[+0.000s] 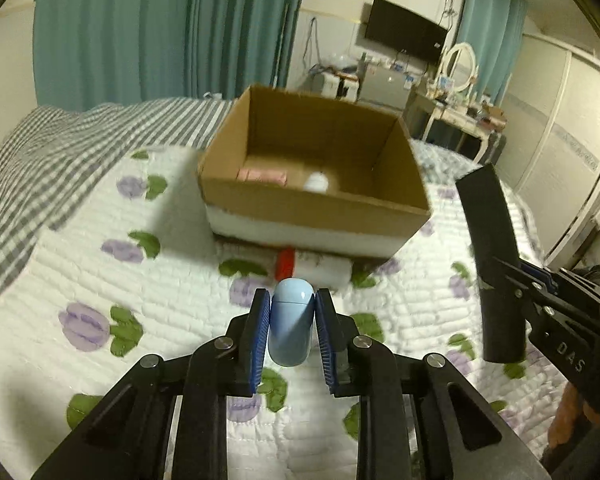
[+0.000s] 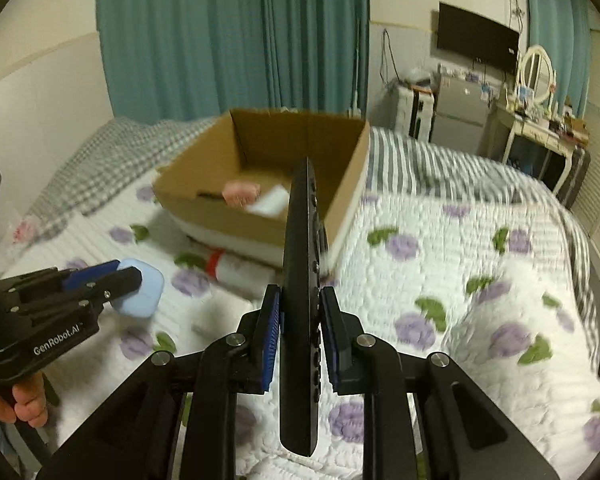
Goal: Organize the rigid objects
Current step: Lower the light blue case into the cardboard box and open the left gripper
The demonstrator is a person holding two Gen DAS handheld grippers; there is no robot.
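Mid-task: L gripper clamped on blue case, R gripper clamped on black remote, both above bed nr cardboard box. Pink + white items already inside; 2 left to drop.

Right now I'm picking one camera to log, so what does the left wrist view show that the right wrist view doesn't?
Only the left wrist view shows the blue case head-on between the left gripper pads, and the red cap below the box.

Only the right wrist view shows the remote's button face, edge-on in the right gripper, and the person's hand.

Both show the cardboard box on the floral quilt, holding a pink item and a white item.
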